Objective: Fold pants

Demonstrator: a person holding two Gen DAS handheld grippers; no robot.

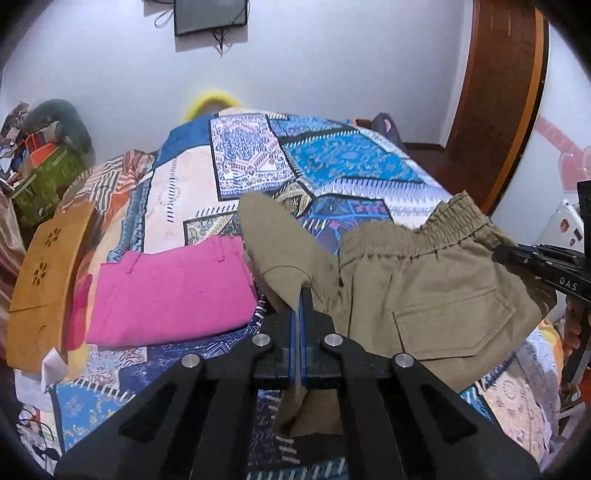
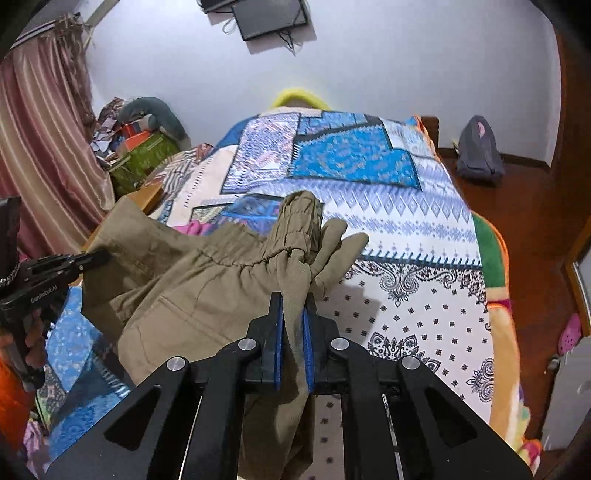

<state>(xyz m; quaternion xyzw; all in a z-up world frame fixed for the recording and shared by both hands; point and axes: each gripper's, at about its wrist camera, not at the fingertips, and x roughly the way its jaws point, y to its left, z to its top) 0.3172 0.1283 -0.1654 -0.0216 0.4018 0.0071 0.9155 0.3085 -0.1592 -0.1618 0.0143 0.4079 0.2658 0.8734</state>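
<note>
My left gripper [image 1: 300,295] and right gripper [image 2: 294,306] each clamp the khaki elastic-waisted cotton pants [image 1: 424,280], held stretched above the patterned blue patchwork bedspread [image 1: 332,158], beside folded pink trousers [image 1: 170,291].

Bright, even indoor light; fisheye-warped, dark-vignetted edges.

One pair of khaki pants [image 1: 424,295], one folded pink garment [image 1: 173,291], two grippers, one wall screen [image 1: 210,16].
</note>
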